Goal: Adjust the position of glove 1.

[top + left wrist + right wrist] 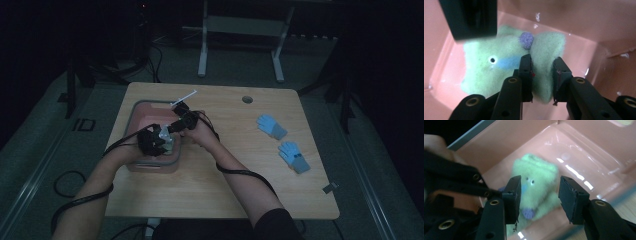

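Left tongs (541, 72): our jaws are clamped on a folded flap of the green plush toy (499, 67), pinching it low inside the pink tub (584, 50); in the high view these tongs (152, 141) sit over the tub's near end.

Toy: we see a soft, fuzzy pale-green plush with a small round eye, a blue patch beside it and a purple pom-like nub; it lies on the tub floor, and from the right gripper view it (536, 185) looks blurred.

Right tongs (539, 197): our jaws stand apart on either side of the toy, pads clear of it, holding nothing.

Step in hand: we judge that we are lowering or steadying the toy in the tub, the left side carrying it while the right hovers.

Next move: probably we must either close the right jaws on the free side or ease the left grip off, keeping clear of the tub wall.

Table (225, 190): two blue gloves (272, 126) lie well apart to the right.
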`<action>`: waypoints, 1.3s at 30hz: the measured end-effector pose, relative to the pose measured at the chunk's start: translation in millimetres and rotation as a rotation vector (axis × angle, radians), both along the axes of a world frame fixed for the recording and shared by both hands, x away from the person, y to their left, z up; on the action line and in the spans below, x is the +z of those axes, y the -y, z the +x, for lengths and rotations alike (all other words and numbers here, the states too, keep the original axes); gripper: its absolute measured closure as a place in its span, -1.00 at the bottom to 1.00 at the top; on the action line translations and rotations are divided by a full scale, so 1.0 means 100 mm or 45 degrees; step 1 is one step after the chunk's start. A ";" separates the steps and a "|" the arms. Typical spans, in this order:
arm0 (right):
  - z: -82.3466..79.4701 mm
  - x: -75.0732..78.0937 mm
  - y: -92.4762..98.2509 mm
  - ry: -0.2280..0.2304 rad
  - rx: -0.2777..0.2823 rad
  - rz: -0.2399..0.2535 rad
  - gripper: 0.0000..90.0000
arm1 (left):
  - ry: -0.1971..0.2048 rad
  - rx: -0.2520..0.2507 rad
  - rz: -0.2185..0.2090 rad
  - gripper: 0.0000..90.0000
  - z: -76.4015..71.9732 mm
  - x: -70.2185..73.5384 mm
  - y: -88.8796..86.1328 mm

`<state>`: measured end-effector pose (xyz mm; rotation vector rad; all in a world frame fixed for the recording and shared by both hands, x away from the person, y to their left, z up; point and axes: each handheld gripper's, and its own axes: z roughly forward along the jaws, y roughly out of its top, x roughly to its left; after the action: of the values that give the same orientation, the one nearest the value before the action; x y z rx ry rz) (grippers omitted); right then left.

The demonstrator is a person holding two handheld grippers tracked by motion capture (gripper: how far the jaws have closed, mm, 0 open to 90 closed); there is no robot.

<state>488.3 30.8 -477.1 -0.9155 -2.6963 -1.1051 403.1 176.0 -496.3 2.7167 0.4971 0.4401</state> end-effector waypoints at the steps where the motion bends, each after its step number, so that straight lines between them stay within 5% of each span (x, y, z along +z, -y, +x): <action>1: -0.01 0.01 0.04 -0.002 0.000 0.007 0.14 | -0.009 0.006 -0.001 0.55 0.00 0.00 0.00; 4: -0.03 0.06 0.13 0.008 0.010 0.032 0.12 | -0.018 0.016 -0.017 0.36 0.00 0.01 0.00; 5: -0.07 0.13 0.21 0.027 0.009 0.051 0.08 | -0.013 0.042 -0.022 0.04 -0.01 0.03 -0.01; 7: -0.09 0.17 0.26 0.034 0.015 0.067 0.04 | 0.010 0.085 -0.036 -0.10 -0.02 0.08 -0.02; 8: -0.14 0.26 0.35 0.063 0.023 0.091 0.02 | 0.013 0.116 -0.063 -0.38 -0.03 0.12 -0.03; 12: -0.24 0.42 0.53 0.104 0.042 0.136 -0.04 | 0.024 0.181 -0.176 -0.68 -0.07 0.35 -0.06; 17: -0.32 0.51 0.72 0.142 0.042 0.152 -0.11 | 0.036 0.206 -0.277 -0.78 -0.13 0.47 0.03; 25: -0.38 0.51 1.09 0.170 0.008 0.125 -0.20 | 0.069 0.127 -0.373 -0.81 -0.24 0.52 0.32; 33: -0.41 0.41 1.44 0.157 -0.026 0.122 -0.53 | 0.066 0.113 -0.396 -0.87 -0.25 0.47 0.59; 39: -0.42 0.30 1.67 0.160 -0.035 0.076 -0.60 | 0.065 0.090 -0.440 -0.96 -0.29 0.47 0.77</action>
<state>446.1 -136.6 -447.1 -0.9060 -2.7389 -1.2832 374.0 99.2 -449.1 2.3574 0.5968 0.3995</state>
